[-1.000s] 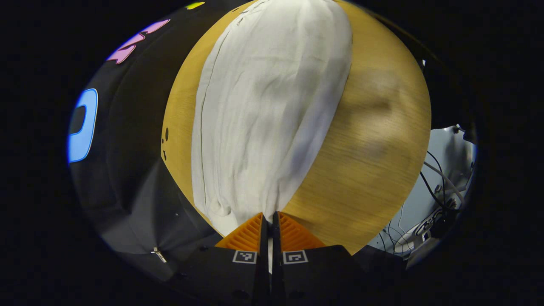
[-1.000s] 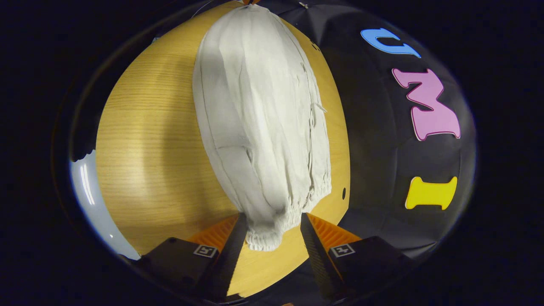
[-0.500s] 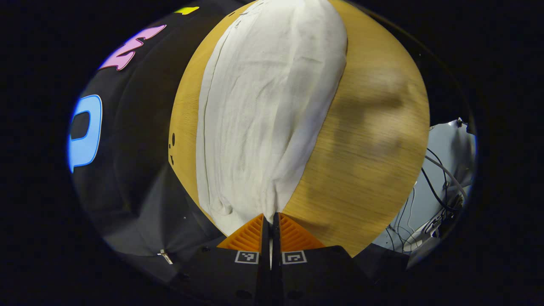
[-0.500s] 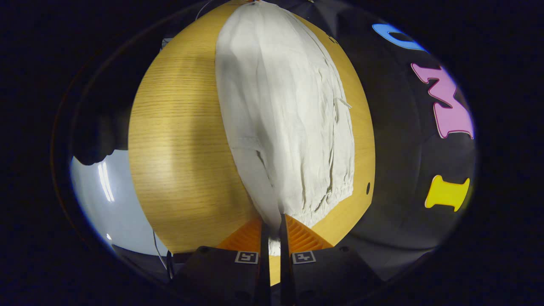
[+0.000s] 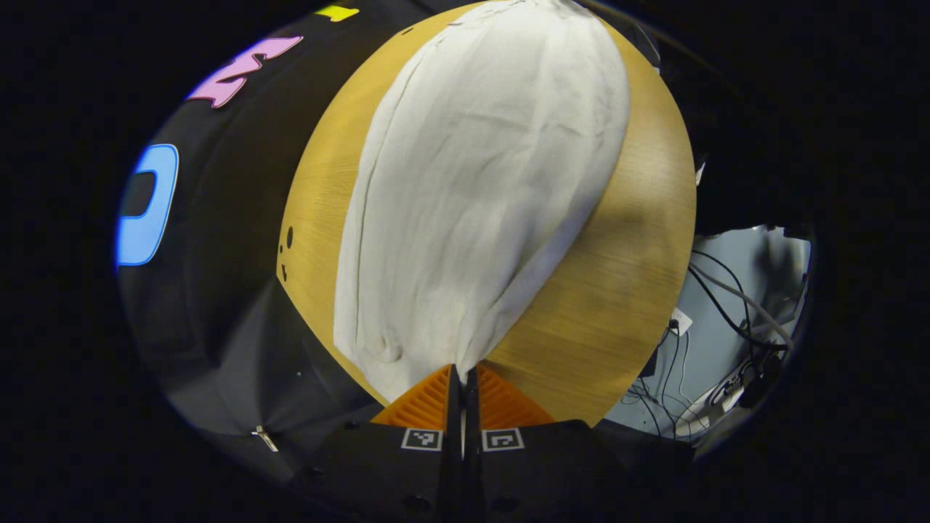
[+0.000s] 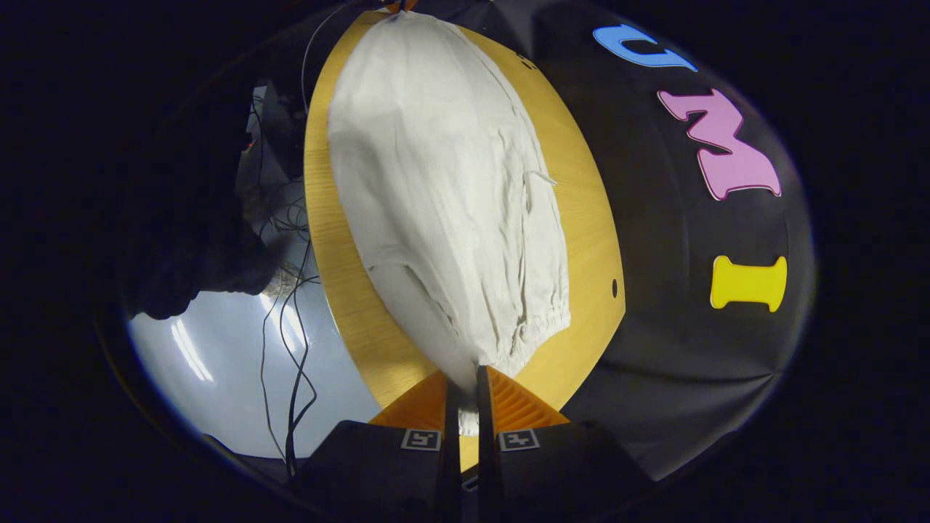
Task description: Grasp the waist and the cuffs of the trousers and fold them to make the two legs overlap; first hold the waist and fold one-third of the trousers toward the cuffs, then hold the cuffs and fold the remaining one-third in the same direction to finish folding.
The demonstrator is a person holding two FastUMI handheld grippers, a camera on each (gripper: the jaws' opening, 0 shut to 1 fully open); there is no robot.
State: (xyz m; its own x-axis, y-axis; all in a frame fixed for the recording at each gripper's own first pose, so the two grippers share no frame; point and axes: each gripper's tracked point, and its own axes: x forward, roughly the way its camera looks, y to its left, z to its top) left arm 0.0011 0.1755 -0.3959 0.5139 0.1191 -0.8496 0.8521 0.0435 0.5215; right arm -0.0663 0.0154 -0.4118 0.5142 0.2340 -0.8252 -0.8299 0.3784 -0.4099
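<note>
Your left gripper (image 5: pixel 462 372) pinches the hem of the white trousers (image 5: pixel 479 196) — its edge hidden between your fingers. Your right gripper (image 6: pixel 465 374) clamps the gathered waist — crinkled cloth stretched over the wooden table (image 6: pixel 581 240).

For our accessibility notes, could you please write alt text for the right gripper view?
The right tongs are shut on the gathered end of pale cream fabric trousers, which stretch away along a round light-wood table. Loose black cables hang beside the table over a pale floor.
</note>
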